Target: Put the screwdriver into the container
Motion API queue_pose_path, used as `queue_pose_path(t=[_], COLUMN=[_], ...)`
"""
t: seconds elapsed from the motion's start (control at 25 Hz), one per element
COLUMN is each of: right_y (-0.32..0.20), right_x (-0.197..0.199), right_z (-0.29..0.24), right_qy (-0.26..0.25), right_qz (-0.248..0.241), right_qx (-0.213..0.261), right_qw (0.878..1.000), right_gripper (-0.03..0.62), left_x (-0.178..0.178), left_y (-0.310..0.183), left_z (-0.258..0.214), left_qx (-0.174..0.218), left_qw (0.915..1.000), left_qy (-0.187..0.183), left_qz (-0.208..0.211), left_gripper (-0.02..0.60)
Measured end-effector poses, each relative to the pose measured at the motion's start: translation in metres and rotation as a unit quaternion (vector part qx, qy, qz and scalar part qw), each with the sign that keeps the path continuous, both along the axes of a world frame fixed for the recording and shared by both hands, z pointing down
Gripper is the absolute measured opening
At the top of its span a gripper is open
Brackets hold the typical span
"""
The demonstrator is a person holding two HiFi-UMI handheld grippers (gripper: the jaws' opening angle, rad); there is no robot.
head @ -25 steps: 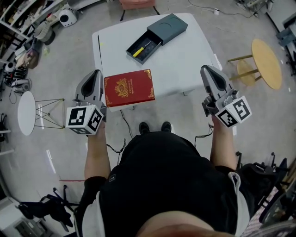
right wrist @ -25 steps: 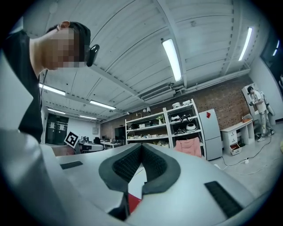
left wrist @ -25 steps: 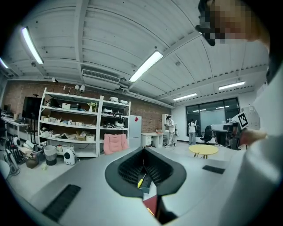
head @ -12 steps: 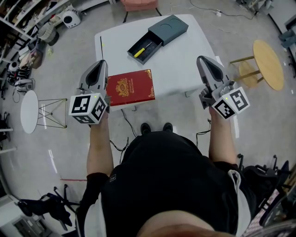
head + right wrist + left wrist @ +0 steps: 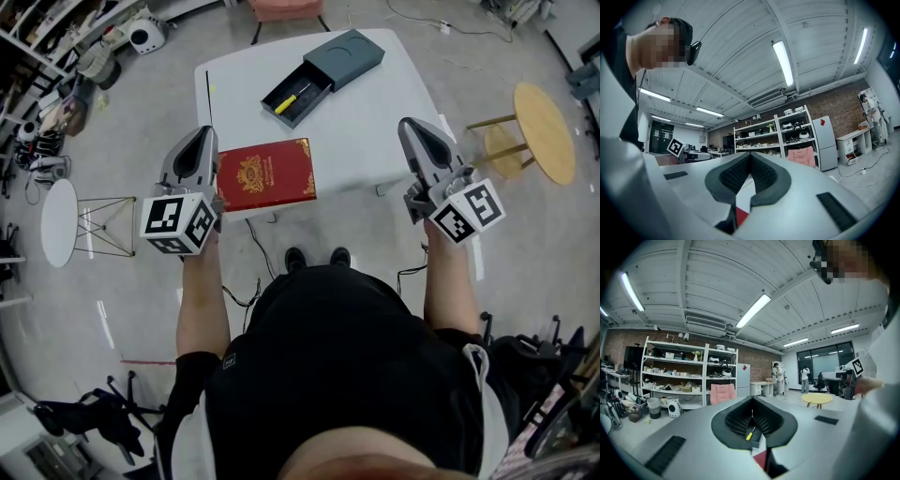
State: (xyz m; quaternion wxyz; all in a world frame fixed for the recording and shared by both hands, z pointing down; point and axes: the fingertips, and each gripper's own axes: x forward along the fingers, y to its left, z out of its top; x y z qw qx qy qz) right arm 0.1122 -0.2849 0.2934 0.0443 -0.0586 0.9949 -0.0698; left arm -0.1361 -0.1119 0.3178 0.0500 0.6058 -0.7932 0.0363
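Note:
A yellow-handled screwdriver (image 5: 292, 98) lies inside the open drawer of a dark grey container (image 5: 347, 56) at the far side of the white table (image 5: 375, 131). Through the left gripper view, the screwdriver (image 5: 750, 435) shows small between the jaws, well ahead. My left gripper (image 5: 200, 137) hangs off the table's near-left corner, shut and empty, its jaws touching at the tip (image 5: 751, 400). My right gripper (image 5: 411, 126) is held at the table's near-right edge, also shut on nothing (image 5: 750, 155).
A red book (image 5: 266, 175) lies on the near-left part of the table, beside the left gripper. A round wooden side table (image 5: 541, 127) stands to the right, a white stool (image 5: 54, 227) and wire stand to the left. Shelving lines the far left.
Both grippers have shifted slightly forward and inward towards the table over the last second, then stayed almost still. The screwdriver, container and book have not moved.

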Motion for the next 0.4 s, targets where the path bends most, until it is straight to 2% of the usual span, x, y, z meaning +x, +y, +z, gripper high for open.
queue_pose_path(t=[0.4], right_y=[0.008], right_x=[-0.011], right_z=[0.004], right_qy=[0.005], right_qz=[-0.005], right_qx=[0.002], right_qw=[1.000], right_gripper=[0.029], left_x=[-0.009], left_y=[0.004], left_z=[0.006], left_qx=[-0.001], left_qw=[1.0000], left_qy=[0.004], left_qz=[0.000], left_gripper=[0.017])
